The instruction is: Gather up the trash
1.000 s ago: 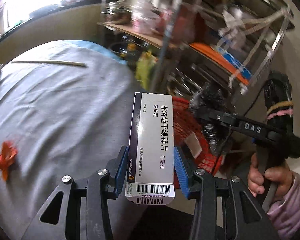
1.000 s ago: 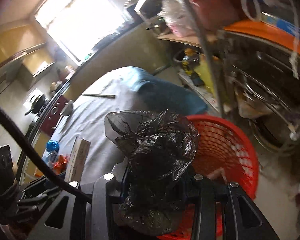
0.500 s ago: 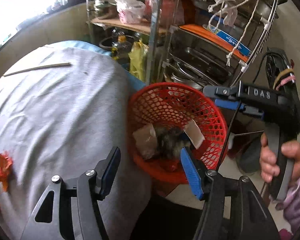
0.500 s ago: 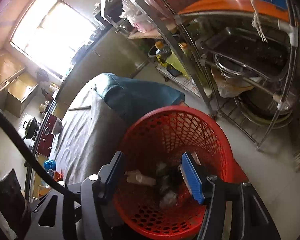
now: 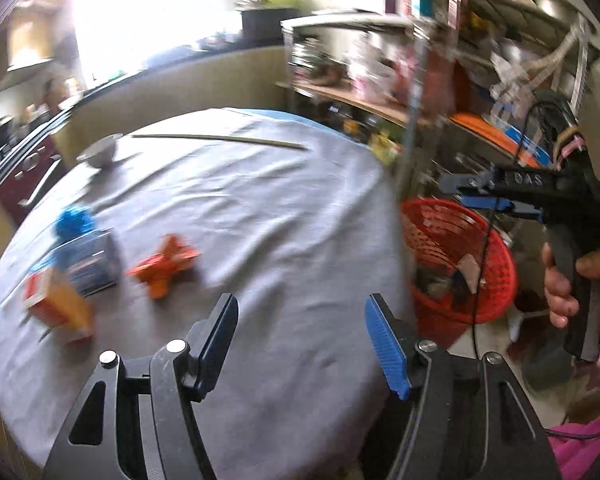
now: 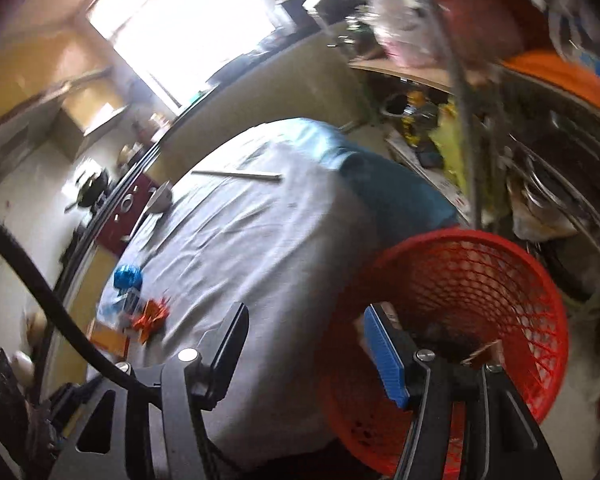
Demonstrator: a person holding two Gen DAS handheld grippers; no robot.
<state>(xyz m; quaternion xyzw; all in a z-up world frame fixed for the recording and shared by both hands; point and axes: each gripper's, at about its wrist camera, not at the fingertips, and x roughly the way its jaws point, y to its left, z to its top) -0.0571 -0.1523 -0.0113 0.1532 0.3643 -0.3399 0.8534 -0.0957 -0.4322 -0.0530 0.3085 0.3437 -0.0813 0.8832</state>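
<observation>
Swinging over the table, the left gripper (image 5: 302,344) has nothing between its fingers; its jaws are opening, standing fairly wide above the grey cloth (image 5: 240,208), likely lined up toward the trash left on the near-left part of the table. That trash: an orange crumpled wrapper (image 5: 166,264), a blue-and-white carton with a blue cap (image 5: 86,252) just left of it, and an orange-and-white box (image 5: 56,304) nearest the table edge, all close together, some touching, blur makes it hard to say which. Farther back lie a long thin stick (image 5: 220,140) and a small pale bowl (image 5: 100,154), well apart from the trash; whether they count as trash I cannot tell. The right gripper (image 6: 304,344) is empty too, fingers parted to a middling width, hanging over the gap between table edge and the red mesh basket (image 6: 540,300), held in a person's hand (image 5: 580,288) on the right. The basket stands on the floor just beside the table's right edge, by the metal rack (image 5: 420,100), handy for dropping things straight off the table. Inside it: dark crumpled stuff and pale paper or card scraps (image 5: 470,268) at the bottom, too blurred to name; it looks well short of full. Judging by what lies out, the job is partly done, three pieces to go.
</observation>
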